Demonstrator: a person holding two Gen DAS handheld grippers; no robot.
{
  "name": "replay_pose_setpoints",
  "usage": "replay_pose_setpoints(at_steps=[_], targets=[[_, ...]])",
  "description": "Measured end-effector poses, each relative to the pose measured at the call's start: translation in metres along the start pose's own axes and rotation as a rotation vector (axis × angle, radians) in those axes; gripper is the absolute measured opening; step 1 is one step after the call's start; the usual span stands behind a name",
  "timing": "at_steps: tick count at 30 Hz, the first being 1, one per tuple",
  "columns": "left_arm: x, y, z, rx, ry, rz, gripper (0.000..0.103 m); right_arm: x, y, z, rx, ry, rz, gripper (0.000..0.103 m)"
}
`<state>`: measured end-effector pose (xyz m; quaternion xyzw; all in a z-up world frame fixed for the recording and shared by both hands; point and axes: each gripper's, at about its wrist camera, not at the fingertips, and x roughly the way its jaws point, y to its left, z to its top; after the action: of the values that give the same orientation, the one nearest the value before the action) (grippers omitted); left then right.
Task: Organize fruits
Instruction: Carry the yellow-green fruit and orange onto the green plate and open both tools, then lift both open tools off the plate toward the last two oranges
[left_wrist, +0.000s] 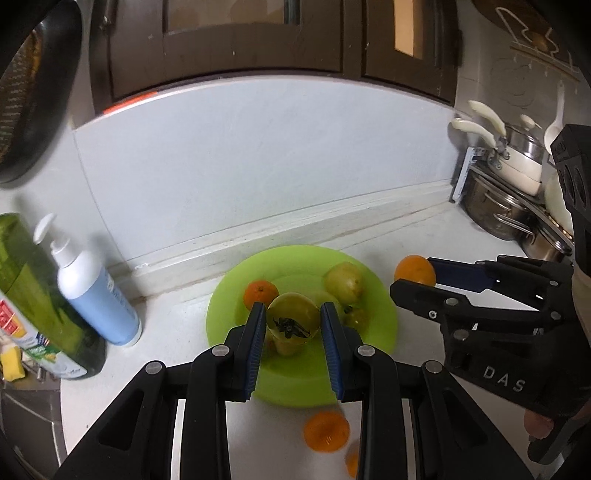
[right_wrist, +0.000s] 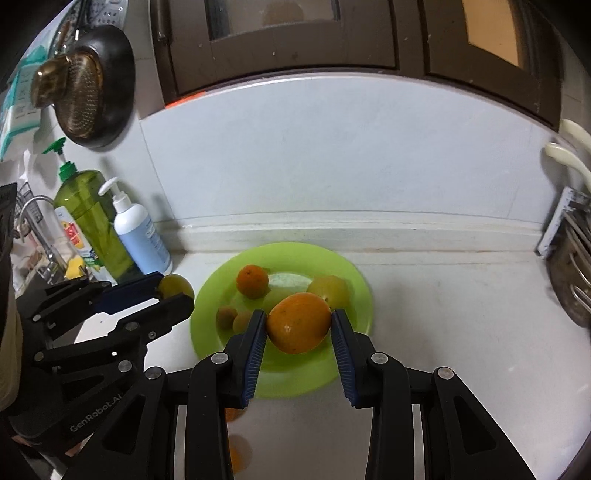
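Green-yellow fruit (left_wrist: 293, 320) clamped between the left gripper's (left_wrist: 293, 323) blue pads, above the near half of the green plate (left_wrist: 236, 280); large orange (right_wrist: 299, 322) pinched in the right gripper (right_wrist: 299, 326), also above that plate. On the plate: small orange (left_wrist: 260, 294), yellow-green fruit (left_wrist: 343, 280). Near the plate's front edge, on the white counter (left_wrist: 424, 229), blurred orange fruit (left_wrist: 326, 431); left of the plate, blue-white pump bottle (left_wrist: 96, 291) and green bottle (left_wrist: 33, 295).

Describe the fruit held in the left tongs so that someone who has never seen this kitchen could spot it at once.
Find the lime-green plate on the white counter. The left tongs grip a round yellow-green fruit above it. Unlike the other fruits, it shows a dark, dried leafy calyx facing the camera.
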<state>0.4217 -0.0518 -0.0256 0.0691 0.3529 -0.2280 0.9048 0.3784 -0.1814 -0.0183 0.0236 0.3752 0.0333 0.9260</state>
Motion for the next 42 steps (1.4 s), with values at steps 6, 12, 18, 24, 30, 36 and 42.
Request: replay_pose_setpoints(at_steps=[6, 12, 18, 24, 30, 36, 42], targets=[[0.034, 0.014, 0.015, -0.015, 0.042, -0.004, 0.03, 0.039, -0.001, 0.016, -0.015, 0.053, 0.007, 0.037], [0.063, 0.021, 0.024, -0.025, 0.079, -0.012, 0.03, 0.069, -0.008, 0.031, -0.005, 0.085, 0.018, 0.037], [0.09, 0.031, 0.034, -0.052, 0.111, -0.033, 0.03, 0.099, -0.017, 0.045, 0.007, 0.128, 0.031, 0.037], [0.113, 0.035, 0.038, -0.06, 0.149, -0.032, 0.03, 0.123, -0.025, 0.052, 0.016, 0.166, 0.035, 0.037], [0.123, 0.032, 0.039, -0.067, 0.159, -0.03, 0.03, 0.133, -0.024, 0.053, 0.014, 0.185, 0.041, 0.037], [0.118, 0.037, 0.04, -0.067, 0.146, -0.032, 0.033, 0.132, -0.025, 0.055, 0.017, 0.18, 0.038, 0.037], [0.098, 0.038, 0.034, -0.054, 0.119, -0.013, 0.033, 0.117, -0.022, 0.05, 0.004, 0.152, 0.02, 0.037]])
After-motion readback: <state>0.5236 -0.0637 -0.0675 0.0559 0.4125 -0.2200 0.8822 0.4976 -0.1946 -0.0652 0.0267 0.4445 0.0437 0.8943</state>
